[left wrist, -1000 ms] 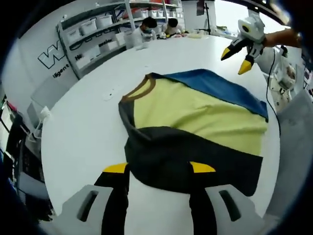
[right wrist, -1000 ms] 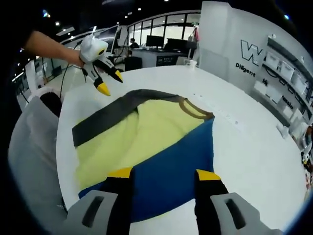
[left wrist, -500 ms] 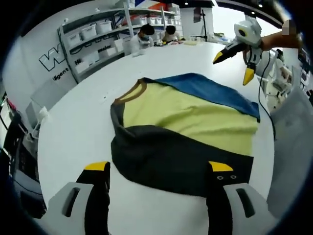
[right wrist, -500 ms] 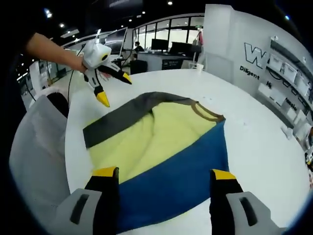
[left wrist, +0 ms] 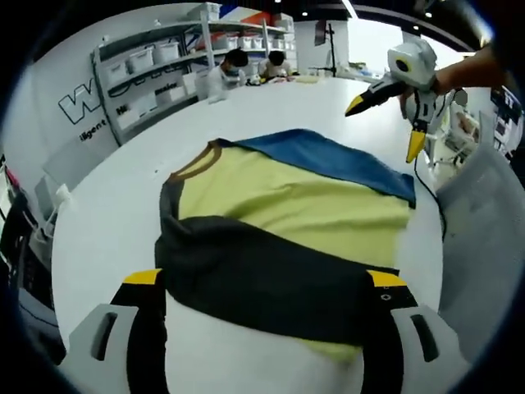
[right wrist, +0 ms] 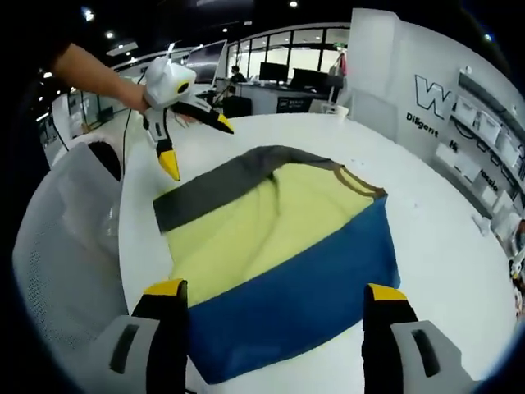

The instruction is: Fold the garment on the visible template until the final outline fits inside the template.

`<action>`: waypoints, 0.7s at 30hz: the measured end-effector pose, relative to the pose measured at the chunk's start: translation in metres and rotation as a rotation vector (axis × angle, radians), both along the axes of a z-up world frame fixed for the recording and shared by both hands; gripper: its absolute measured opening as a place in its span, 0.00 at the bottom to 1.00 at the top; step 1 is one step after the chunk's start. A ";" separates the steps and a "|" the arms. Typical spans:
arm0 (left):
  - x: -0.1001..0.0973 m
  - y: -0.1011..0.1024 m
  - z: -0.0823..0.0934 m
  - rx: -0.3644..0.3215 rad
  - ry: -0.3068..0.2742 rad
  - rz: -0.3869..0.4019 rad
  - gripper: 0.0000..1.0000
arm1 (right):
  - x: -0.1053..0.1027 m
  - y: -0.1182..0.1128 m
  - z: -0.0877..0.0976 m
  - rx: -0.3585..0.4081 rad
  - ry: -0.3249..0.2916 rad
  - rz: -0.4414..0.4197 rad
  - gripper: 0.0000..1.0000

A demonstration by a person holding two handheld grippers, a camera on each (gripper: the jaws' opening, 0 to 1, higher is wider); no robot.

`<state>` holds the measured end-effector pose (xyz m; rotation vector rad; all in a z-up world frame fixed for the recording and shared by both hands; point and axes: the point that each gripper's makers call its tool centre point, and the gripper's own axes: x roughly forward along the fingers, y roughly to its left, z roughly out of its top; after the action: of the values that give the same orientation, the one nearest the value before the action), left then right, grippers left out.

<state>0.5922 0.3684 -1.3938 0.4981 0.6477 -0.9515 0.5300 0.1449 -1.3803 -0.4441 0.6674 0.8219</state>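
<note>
A folded garment lies flat on the white round table; it is yellow in the middle, with a dark grey sleeve folded over one side, a blue sleeve over the other and a brown neckband. In the left gripper view my left gripper stands open above the grey side, holding nothing. In the right gripper view the garment shows from the blue side, and my right gripper is open over the blue edge. Each gripper appears in the other's view, left gripper, right gripper, raised above the table with jaws spread.
A white mesh chair back stands close to the table on the person's side. Shelves with white bins line a wall, and people sit at the table's far end. Desks with monitors stand beyond the table.
Both grippers have opened wider and drawn back from the garment, which now lies further from the jaws. The sleeves stay folded over the yellow body.
</note>
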 end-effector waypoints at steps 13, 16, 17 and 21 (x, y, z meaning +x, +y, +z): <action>-0.033 -0.017 -0.006 -0.020 0.017 -0.073 0.91 | -0.037 0.008 -0.016 -0.014 0.008 0.050 0.70; -0.041 -0.020 -0.011 -0.012 0.024 -0.102 0.89 | -0.045 0.008 -0.021 -0.032 0.012 0.084 0.62; -0.044 -0.021 -0.013 -0.008 0.027 -0.113 0.88 | -0.047 0.009 -0.023 -0.036 0.011 0.096 0.58; -0.059 -0.025 -0.020 0.007 0.055 -0.146 0.82 | -0.056 0.010 -0.030 -0.054 0.024 0.124 0.54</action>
<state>0.5330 0.3435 -1.4136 0.5326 0.6710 -1.1039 0.4736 0.1553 -1.4099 -0.5290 0.6904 0.9288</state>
